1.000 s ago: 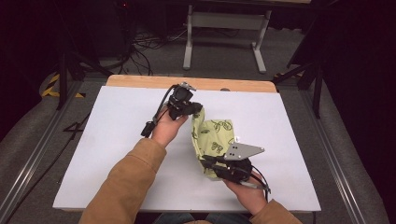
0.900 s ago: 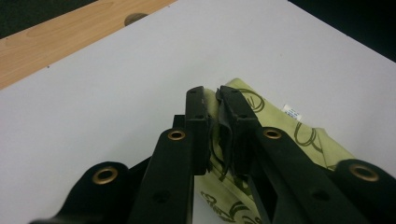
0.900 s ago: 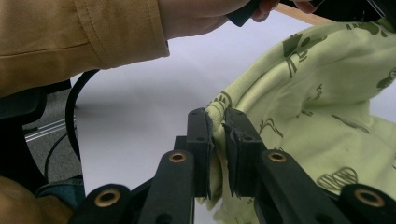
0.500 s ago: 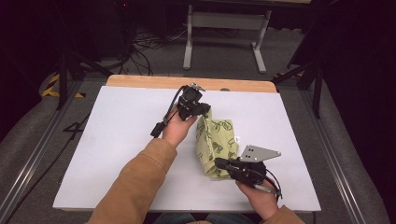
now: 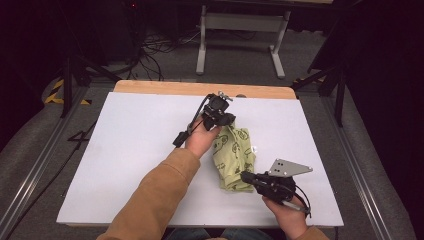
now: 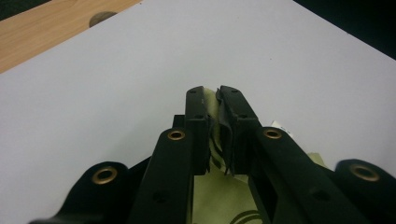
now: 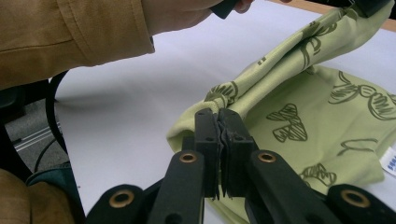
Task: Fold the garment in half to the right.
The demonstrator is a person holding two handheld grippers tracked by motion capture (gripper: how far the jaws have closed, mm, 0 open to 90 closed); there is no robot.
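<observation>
So the light green cotton garment with dark scribbly bow prints (image 5: 234, 159) sits a bit right of centre on the white table sheet (image 5: 125, 165), half folded, its long edge running from about 12 o'clock down to 6 o'clock. The left gripper (image 5: 223, 120) has the far end pinched, jaws all but closed with just a sliver of fabric between them, and the right gripper (image 5: 246, 176) is clamped tight on the near corner at 6 o'clock. The tan-sleeved forearm (image 5: 155, 200) comes in from 7 o'clock. My worry: both bites look thin, right at the hem, so if the hands pull apart the cloth could slip out and the fold flops open. The white care tag (image 5: 254, 148) at 3 o'clock could also end up tucked crooked.
</observation>
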